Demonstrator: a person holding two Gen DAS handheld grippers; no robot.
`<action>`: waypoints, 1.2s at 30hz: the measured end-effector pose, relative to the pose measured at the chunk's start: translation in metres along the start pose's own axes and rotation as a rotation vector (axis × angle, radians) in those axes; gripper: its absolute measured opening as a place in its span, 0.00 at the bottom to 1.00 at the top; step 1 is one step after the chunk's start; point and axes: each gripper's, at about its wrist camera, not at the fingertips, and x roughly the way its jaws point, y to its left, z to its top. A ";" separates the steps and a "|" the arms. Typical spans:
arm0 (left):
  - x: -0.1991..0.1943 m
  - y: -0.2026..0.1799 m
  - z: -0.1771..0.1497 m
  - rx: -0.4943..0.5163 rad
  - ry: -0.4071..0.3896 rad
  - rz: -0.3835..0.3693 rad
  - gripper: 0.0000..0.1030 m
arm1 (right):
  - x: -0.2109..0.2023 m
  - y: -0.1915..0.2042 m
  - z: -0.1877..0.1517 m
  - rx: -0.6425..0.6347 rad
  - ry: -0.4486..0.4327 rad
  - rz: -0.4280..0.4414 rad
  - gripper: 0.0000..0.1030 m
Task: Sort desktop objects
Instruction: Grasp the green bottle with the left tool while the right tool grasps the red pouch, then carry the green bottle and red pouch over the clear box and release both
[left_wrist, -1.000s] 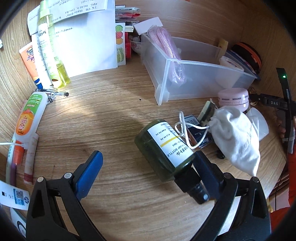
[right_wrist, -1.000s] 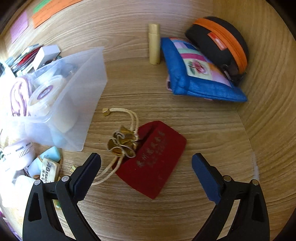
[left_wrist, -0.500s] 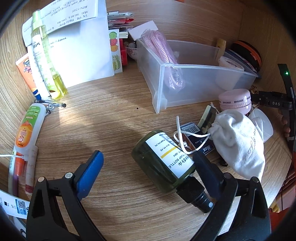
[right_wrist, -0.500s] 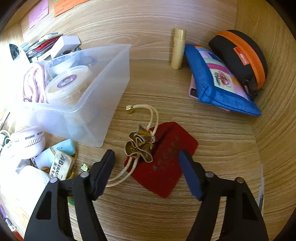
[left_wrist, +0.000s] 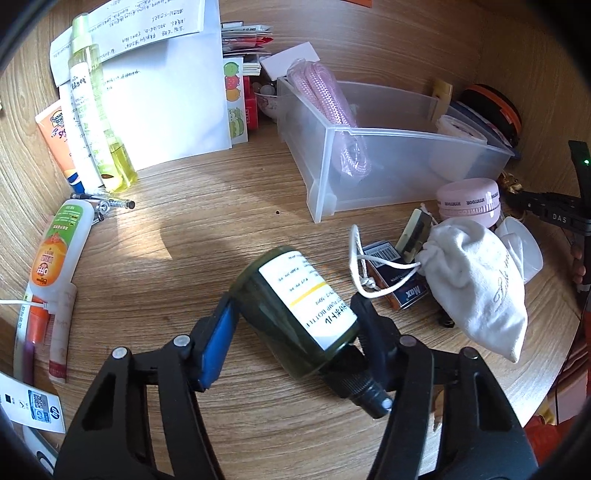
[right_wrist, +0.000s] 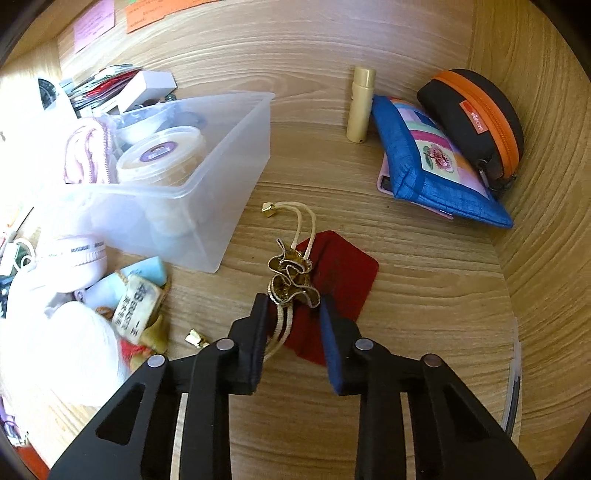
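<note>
On the wooden counter (left_wrist: 207, 229), both tongs have narrowed within the last second. The left tongs (left_wrist: 291, 314), wide apart a moment ago, now clamp the dark green pump bottle (left_wrist: 295, 314) lying on its side near the clear plastic bin (left_wrist: 388, 162). The right tongs (right_wrist: 293, 314) have drawn in around the gold-ruffled neck of the red drawstring pouch (right_wrist: 340, 273), jaws near it but seemingly not yet pinching. Judging by this, the bottle is ready to lift and sort; the pouch grasp looks unfinished.
</note>
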 end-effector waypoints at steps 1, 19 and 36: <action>0.000 0.001 0.000 -0.004 -0.003 0.005 0.56 | -0.002 0.000 -0.001 0.000 -0.006 0.005 0.22; -0.012 0.022 0.001 -0.106 -0.092 0.045 0.47 | -0.070 0.005 0.002 0.018 -0.175 0.121 0.22; -0.056 0.022 0.035 -0.141 -0.261 0.019 0.46 | -0.088 0.037 0.028 -0.013 -0.263 0.211 0.22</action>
